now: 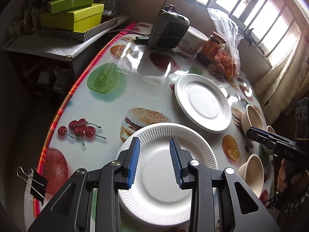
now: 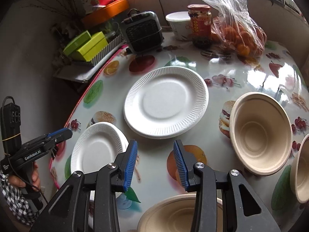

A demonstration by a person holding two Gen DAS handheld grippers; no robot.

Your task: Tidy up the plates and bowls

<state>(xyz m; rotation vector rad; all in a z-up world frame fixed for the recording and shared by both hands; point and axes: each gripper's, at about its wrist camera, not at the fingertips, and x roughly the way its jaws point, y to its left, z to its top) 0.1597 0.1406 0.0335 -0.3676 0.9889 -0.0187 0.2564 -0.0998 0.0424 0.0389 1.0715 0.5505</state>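
Hovering over the worktop (image 1: 108, 104), both hand-held grippers are empty, with their blue pads standing apart and nothing between them. The left hand-held gripper (image 1: 155, 159) is hanging above the near white plate (image 1: 166, 189), which is lying flat at 6 o'clock in the left wrist view. The far white plate (image 1: 202, 102) is sitting at about 2 o'clock from it — close by, with a small gap between the rims. The right hand-held gripper (image 2: 155, 164) is hanging over a bare patch of the worktop. A tan bowl (image 2: 260, 133) is sitting at 3 o'clock in the right wrist view, a second bowl (image 2: 179, 212) is peeking in at 6 o'clock, and a third bowl (image 2: 301, 170) is at the right edge.

I think the job now is picking one thing and stacking it on its twin. To do that well, the left pads should be coming down on the rim of the near plate, one pad over and one under, not on the flat middle. These plates look light and bendy — so a soft squeeze is best. The bag of oranges (image 2: 241, 36) and the jar (image 2: 200, 25) are standing well back at 12 o'clock, out of the way.
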